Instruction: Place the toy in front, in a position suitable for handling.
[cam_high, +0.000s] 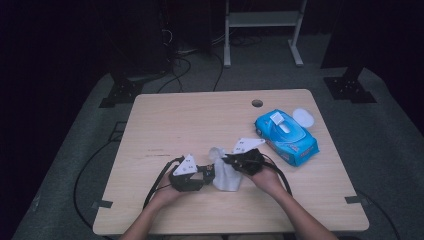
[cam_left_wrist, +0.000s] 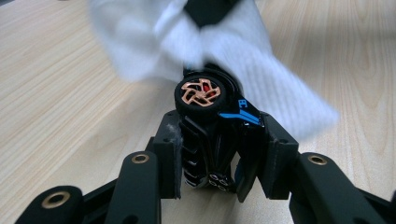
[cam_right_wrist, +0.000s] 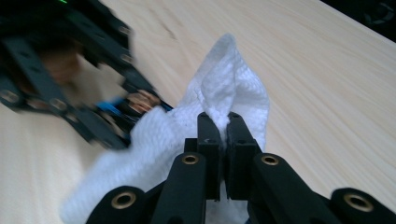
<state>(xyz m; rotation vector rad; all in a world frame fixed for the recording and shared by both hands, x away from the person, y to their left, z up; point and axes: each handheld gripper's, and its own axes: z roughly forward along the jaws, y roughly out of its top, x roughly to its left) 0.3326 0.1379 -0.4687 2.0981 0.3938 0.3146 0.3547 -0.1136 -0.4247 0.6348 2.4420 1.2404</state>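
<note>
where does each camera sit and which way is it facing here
High view: above the person's side, looking forward and down on the light wooden table; both forearms, left gripper, right gripper.
Left gripper view: on the left gripper, looking along its fingers clamped on the black toy car with copper wheel.
Right gripper view: on the right gripper, fingers pinching the white textured wipe.
Shared: all three show the wipe; both gripper views show the car.
</note>
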